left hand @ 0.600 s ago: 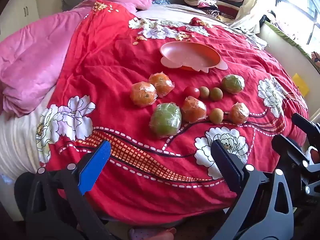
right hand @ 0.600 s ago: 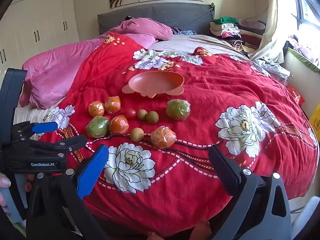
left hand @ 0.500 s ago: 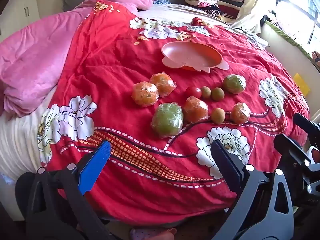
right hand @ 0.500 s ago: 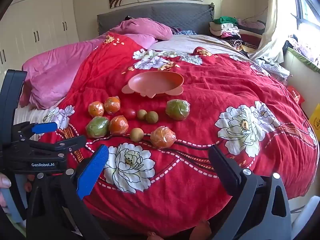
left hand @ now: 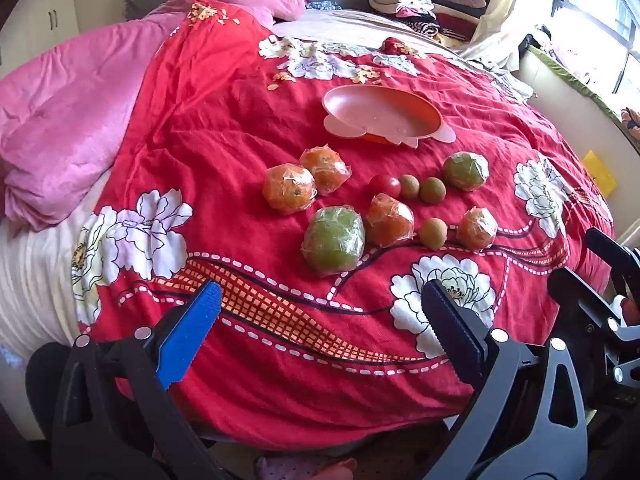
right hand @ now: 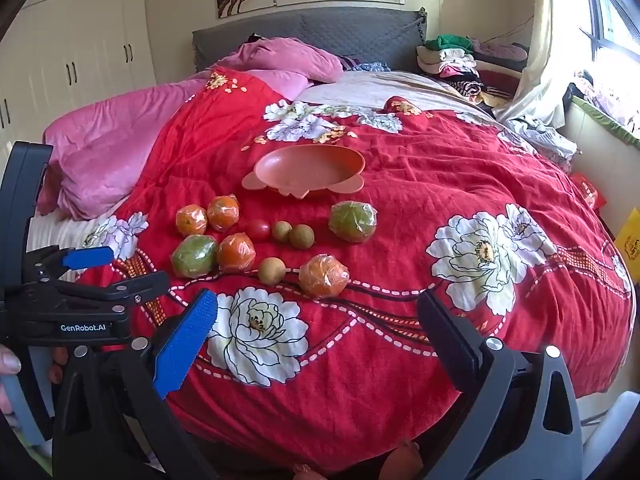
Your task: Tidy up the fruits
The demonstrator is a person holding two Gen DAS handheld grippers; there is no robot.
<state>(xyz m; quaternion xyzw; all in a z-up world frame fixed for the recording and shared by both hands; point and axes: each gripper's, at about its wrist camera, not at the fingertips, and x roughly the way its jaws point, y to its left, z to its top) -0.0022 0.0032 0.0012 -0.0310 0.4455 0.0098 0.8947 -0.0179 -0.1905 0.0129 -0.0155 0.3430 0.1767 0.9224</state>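
Note:
On the red flowered quilt (left hand: 224, 128) (right hand: 440, 184) lie several fruits: wrapped oranges (left hand: 289, 188) (right hand: 323, 275), two wrapped green fruits (left hand: 334, 240) (right hand: 353, 221), a small red tomato (left hand: 385, 185) (right hand: 257, 229) and small brown round fruits (left hand: 433, 233) (right hand: 272, 270). An empty orange bowl (left hand: 382, 114) (right hand: 310, 168) sits just beyond them. My left gripper (left hand: 318, 312) is open over the quilt's near edge, short of the fruit. My right gripper (right hand: 318, 314) is open too, nothing between its fingers, near the front edge. The left gripper (right hand: 104, 270) also shows at the left of the right wrist view.
A pink blanket (right hand: 120, 136) covers the bed's left side, and a grey headboard (right hand: 320, 36) stands behind. Folded clothes (right hand: 460, 60) are piled at the back right, by a window (right hand: 612, 12). White cupboards (right hand: 80, 52) line the left wall.
The left wrist view has shifted slightly, with the fruit sitting a little lower and further right in it. The right wrist view is almost unchanged. Both grippers stay open.

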